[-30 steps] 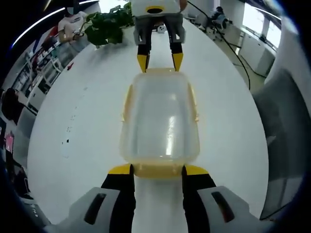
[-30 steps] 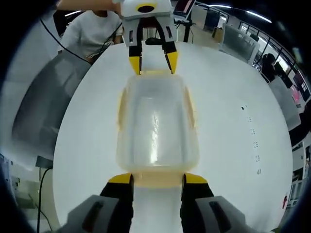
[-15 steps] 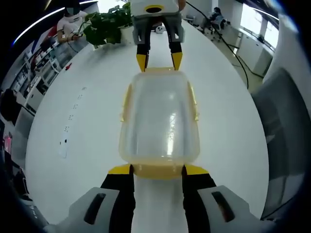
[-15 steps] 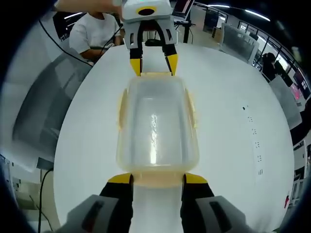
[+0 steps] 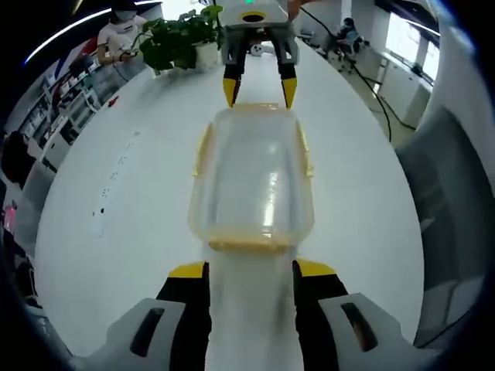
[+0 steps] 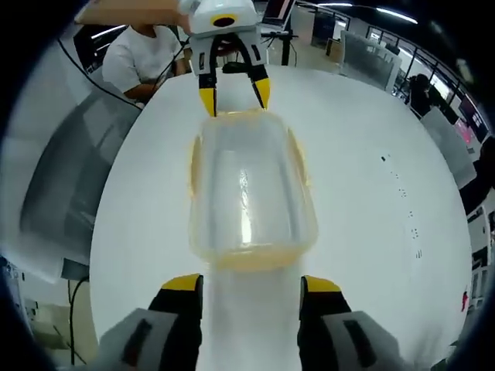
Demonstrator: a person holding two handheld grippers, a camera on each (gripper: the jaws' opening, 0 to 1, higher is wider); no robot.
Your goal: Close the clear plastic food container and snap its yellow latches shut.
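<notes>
Both tongs, left point(image 5: 246, 269) and right point(image 6: 251, 283), gape open off the container's point(image 5: 254, 182) ends; a lopsided push (smooth desk point(image 5: 131, 201)) could skid it, latches point(image 5: 203, 158) unsnapped.

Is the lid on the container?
Yes: the lid sits flush on the container with yellow latches folded down around its rim.

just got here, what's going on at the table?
A person holds two grippers at opposite ends of a clear plastic food container on a white table. The lid is on. The left gripper and right gripper are both open, just clear of the container's yellow end latches.
</notes>
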